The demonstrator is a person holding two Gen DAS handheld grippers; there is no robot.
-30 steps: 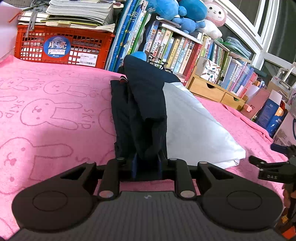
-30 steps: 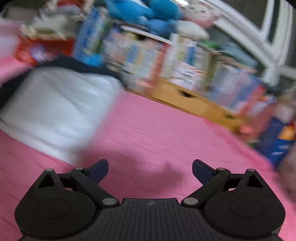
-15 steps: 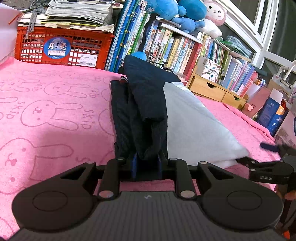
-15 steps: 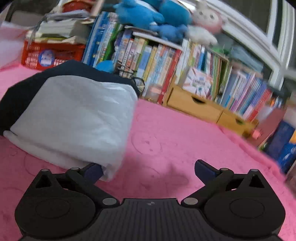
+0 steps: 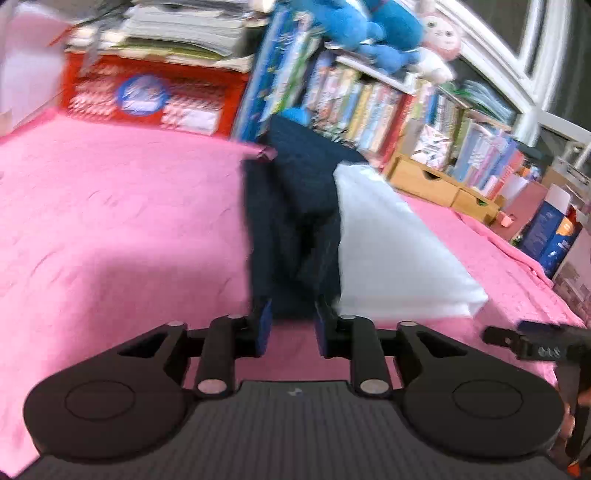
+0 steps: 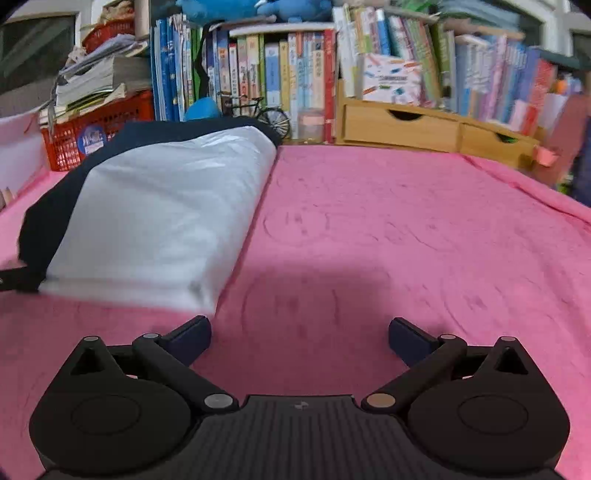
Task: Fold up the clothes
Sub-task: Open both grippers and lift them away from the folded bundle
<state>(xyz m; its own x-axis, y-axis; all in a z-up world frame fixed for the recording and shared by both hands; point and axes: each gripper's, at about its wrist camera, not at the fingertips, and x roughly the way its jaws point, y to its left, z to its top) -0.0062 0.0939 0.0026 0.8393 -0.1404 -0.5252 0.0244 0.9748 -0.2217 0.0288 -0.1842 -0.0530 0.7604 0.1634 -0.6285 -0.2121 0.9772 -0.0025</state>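
Observation:
A folded navy and white garment (image 5: 295,206) lies on the pink rabbit-print blanket (image 5: 110,229). Its navy strip runs up to my left gripper (image 5: 292,317). The fingers stand a narrow gap apart, with the strip's end just at their tips and pink blanket showing between them lower down. In the right wrist view the garment's white half (image 6: 166,214) lies at the left, navy showing along its far edge. My right gripper (image 6: 299,332) is wide open and holds nothing, its left finger (image 6: 192,332) just below the white corner. The right gripper (image 5: 532,339) also shows at the left wrist view's right edge.
Along the blanket's far edge stand a red crate (image 5: 147,96) under stacked papers, a row of books (image 6: 280,74), a wooden drawer box (image 6: 402,122) and a small toy bicycle (image 6: 266,114). Blue plush toys (image 5: 369,33) sit on the books. A blue carton (image 5: 554,240) stands at the right.
The navy strip that filled the left gripper's gap now reaches only its tips, and the left view is blurred by motion. The right gripper swung round to the garment's white corner.

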